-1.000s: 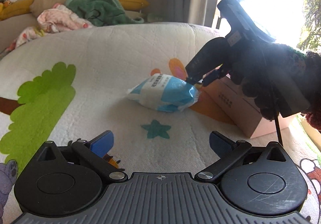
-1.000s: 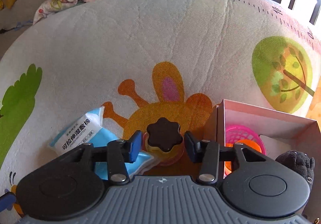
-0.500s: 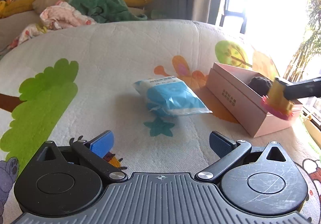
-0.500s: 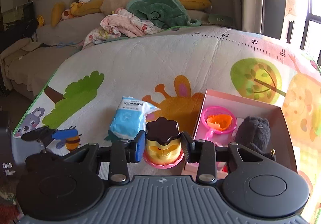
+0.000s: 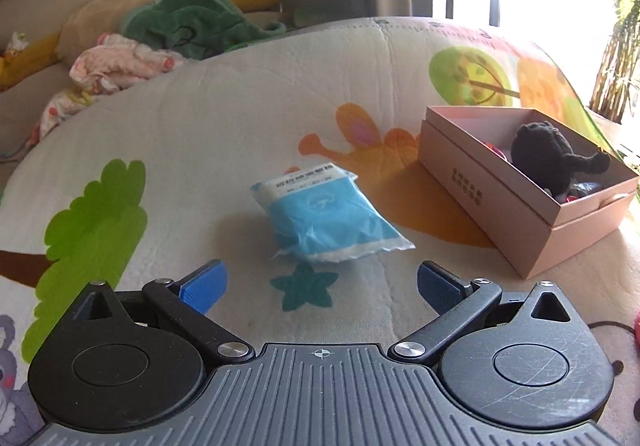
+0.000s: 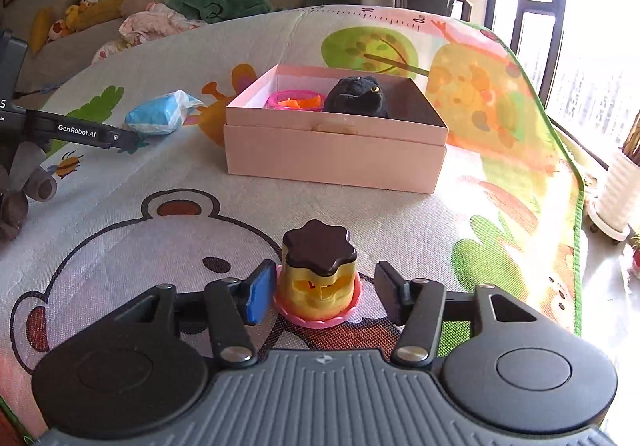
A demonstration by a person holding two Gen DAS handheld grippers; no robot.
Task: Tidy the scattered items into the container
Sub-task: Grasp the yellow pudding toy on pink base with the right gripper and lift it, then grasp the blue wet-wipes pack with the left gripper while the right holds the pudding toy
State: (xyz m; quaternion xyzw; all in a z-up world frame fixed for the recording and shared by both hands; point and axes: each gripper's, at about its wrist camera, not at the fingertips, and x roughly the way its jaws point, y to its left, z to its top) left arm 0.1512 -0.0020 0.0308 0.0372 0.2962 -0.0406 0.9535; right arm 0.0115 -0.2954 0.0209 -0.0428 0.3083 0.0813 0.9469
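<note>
Right wrist | toy pudding cup (image 6: pixel 319 278) between opening right gripper (image 6: pixel 324 292) jaws

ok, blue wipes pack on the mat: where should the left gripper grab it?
Grip the pack across its puffy middle, coming down from above on the near side. It lies flat, long axis running away from the left gripper, so the open jaws would likely span its width. The crimped near end looks too thin and floppy to hold well.
</note>
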